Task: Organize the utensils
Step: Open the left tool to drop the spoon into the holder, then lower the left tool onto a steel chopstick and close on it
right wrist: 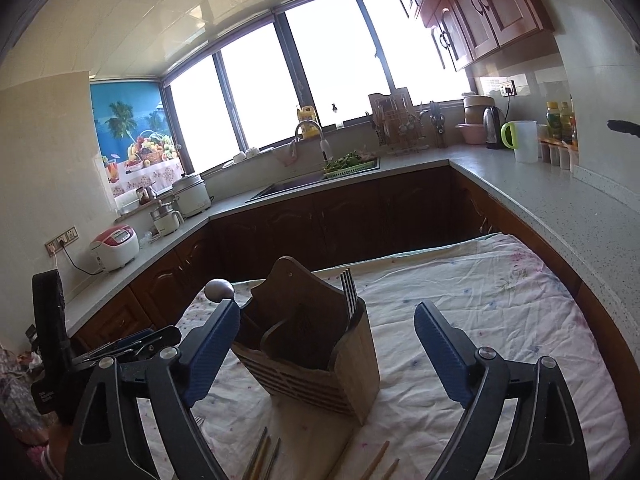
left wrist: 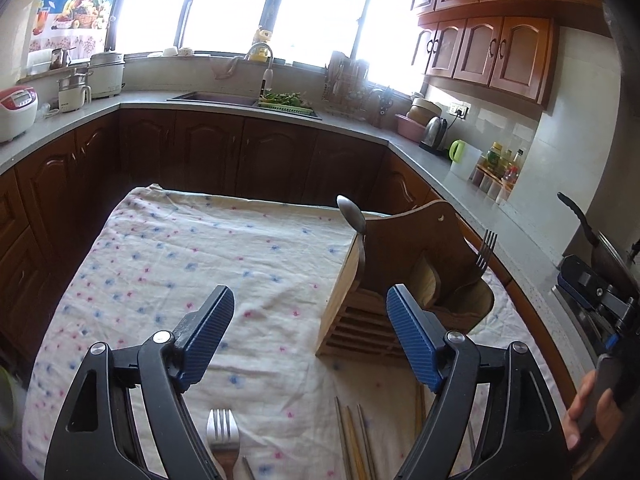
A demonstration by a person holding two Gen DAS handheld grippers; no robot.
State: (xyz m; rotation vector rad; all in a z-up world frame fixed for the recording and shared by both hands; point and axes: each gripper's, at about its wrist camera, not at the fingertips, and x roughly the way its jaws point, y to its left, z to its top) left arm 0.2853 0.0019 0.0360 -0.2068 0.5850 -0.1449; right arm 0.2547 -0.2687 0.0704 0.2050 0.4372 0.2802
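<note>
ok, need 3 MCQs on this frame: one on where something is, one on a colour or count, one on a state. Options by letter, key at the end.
1. Where is the spoon?
A. Flat on the cloth
B. Standing in the wooden holder
C. In the sink

2. What colour are the claw pads?
A. Blue
B. Red
C. Yellow

3. What state is the left claw in?
A. Shut on a fork
B. Shut on chopsticks
C. Open, nothing between its pads

Key:
1 B: the spoon's bowl rises above the wooden holder, next to an upright fork.
2 A: ribbed blue pads show in both wrist views.
3 C: the pads stand wide apart over the floral cloth; a second fork and the chopsticks lie loose near the camera.
</note>
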